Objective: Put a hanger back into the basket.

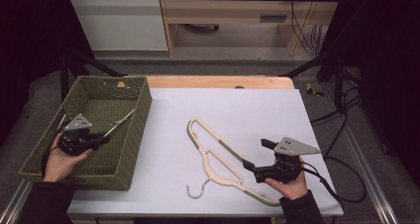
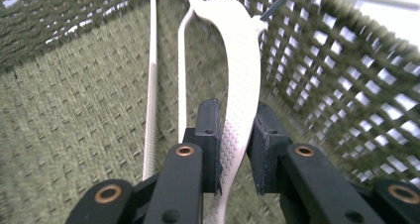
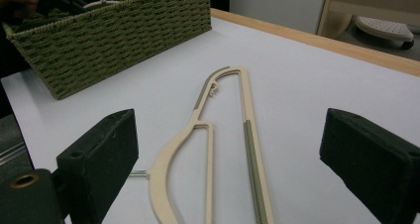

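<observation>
A hanger (image 2: 237, 60) is seen inside the green woven basket (image 1: 136, 130), which stands at the left edge of the desk (image 1: 277, 110), reaching to its near-left corner. This hanger leans across the basket toward its right wall. In the left gripper view its pale, textured arm runs between the jaws of the left claw (image 2: 234, 135); the left pad lies against it, a narrow gap is seen at the right pad, so the claw stands slightly apart and is not clamped. The left claw (image 1: 101, 139) is held low within the basket by the left hand (image 1: 62, 159).

A second hanger (image 1: 218, 159) lies flat on the desk near the front edge, its metal hook pointing to that edge. The right claw (image 3: 228, 154) is held wide apart just over it, with nothing gripped; the right hand (image 1: 289, 184) rests near the front-right corner.
</observation>
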`<action>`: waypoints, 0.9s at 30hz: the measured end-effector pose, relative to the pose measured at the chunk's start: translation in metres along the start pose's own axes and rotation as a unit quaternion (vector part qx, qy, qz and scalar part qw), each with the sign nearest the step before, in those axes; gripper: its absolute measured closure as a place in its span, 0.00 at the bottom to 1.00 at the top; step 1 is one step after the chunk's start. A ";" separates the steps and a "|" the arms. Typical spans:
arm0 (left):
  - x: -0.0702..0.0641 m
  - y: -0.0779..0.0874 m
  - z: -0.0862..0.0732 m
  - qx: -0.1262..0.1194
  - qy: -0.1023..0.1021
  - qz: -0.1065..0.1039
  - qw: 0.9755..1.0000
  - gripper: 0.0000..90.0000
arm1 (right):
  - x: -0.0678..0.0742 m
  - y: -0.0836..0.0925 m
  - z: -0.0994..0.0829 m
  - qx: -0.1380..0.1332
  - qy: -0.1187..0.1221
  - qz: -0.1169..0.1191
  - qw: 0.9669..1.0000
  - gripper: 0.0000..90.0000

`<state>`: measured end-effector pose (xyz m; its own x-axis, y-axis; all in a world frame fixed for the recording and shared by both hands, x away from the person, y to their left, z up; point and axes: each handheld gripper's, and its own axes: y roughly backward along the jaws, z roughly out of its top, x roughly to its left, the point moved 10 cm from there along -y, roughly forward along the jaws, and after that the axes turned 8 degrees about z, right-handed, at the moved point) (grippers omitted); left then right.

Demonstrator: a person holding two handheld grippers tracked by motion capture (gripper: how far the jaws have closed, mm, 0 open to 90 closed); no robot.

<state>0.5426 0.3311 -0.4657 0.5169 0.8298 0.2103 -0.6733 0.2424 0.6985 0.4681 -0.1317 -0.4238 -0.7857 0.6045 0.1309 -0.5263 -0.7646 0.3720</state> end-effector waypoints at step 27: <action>-0.008 -0.010 -0.009 0.046 -0.022 -0.011 0.999 0.74 | 0.001 0.000 0.000 -0.003 -0.002 0.002 1.000 0.09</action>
<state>0.5406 0.3267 -0.4807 0.5558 0.8011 0.2222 -0.6104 0.2118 0.7632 0.4674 -0.1306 -0.4235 -0.7865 0.6023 0.1365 -0.5247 -0.7682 0.3668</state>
